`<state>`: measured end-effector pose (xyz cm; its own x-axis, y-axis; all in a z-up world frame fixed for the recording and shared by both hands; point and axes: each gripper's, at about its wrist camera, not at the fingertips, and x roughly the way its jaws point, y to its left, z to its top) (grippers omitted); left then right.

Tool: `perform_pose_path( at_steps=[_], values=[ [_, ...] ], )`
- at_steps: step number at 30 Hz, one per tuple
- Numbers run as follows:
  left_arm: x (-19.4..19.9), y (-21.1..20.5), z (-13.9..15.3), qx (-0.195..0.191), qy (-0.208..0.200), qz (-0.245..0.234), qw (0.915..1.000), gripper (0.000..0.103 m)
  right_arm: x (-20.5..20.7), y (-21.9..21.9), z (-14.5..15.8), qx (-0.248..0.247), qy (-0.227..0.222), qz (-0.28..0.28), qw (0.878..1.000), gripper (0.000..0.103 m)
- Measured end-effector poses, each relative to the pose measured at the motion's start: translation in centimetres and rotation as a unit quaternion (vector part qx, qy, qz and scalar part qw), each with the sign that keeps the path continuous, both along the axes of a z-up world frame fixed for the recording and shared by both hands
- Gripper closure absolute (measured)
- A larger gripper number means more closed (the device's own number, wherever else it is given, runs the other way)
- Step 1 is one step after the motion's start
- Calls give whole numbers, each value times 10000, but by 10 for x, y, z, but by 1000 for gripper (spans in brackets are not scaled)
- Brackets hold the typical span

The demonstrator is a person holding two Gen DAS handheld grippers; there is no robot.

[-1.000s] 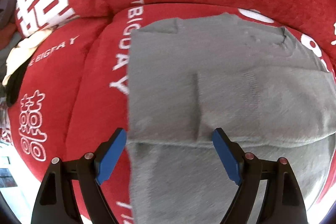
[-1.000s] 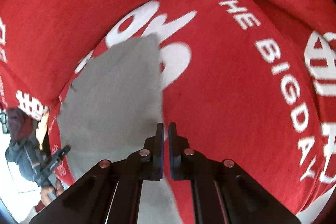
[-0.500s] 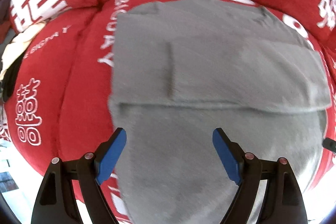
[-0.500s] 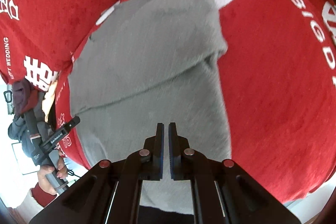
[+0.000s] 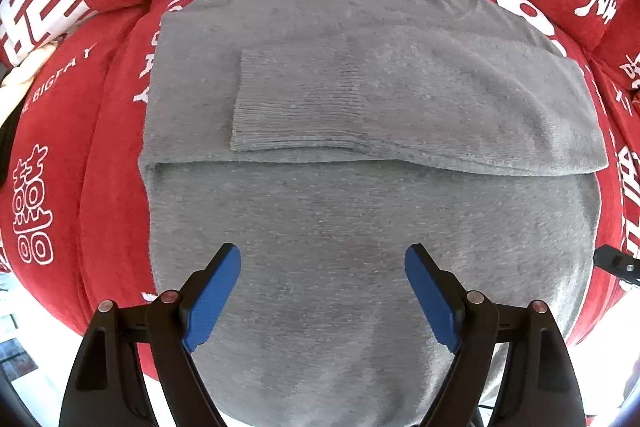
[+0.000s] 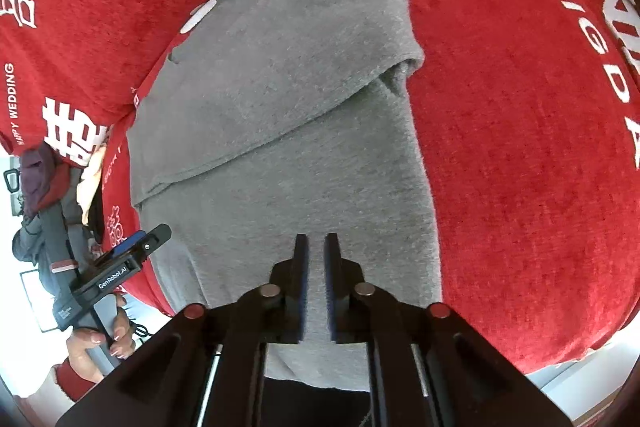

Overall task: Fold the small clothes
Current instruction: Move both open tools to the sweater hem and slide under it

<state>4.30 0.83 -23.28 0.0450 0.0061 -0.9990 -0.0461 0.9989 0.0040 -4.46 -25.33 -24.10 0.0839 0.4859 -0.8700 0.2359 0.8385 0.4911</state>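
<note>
One grey sweater, two grippers.

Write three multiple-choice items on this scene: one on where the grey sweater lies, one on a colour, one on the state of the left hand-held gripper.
1. Where does the grey sweater lie?
A. on a red cover with white lettering
B. in a basket
C. on a bare wooden floor

2. What colour are the pads of the left hand-held gripper?
A. green
B. blue
C. yellow

3. How does the left hand-held gripper stand?
A. shut on a sleeve
B. shut with nothing in it
C. open above the sweater

Answers:
1 A: the red cover shows all round the sweater.
2 B: both pads are blue.
3 C: the pads stand far apart with nothing between them.
</note>
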Motion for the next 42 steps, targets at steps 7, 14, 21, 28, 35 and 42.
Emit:
perform_pose_path(
  at_steps=[7, 14, 21, 28, 35, 42],
  values=[
    [4, -22, 6, 108, -1, -4, 9999, 18, 8, -9, 7, 2, -142, 192, 9997, 40],
    [-2, -47, 20, -49, -232, 40, 9997, 0, 10, -21, 6, 92, -131, 379, 9992, 39],
    [-28, -44, 13, -239, 48, 255, 9994, 0, 3, -25, 6, 154, -334, 693, 9969, 38],
    [-75, -18, 3, -486, 359, 149, 9981, 0, -23, -14, 5, 351, -373, 711, 9962, 38],
    [-122, 42, 15, -742, 52, 275, 9968, 0, -84, 4, -8, 700, -212, 566, 9957, 38],
    [-174, 97, -12, -794, 222, 208, 9964, 0, -160, 6, -41, 418, 242, 478, 9977, 38]
  ],
)
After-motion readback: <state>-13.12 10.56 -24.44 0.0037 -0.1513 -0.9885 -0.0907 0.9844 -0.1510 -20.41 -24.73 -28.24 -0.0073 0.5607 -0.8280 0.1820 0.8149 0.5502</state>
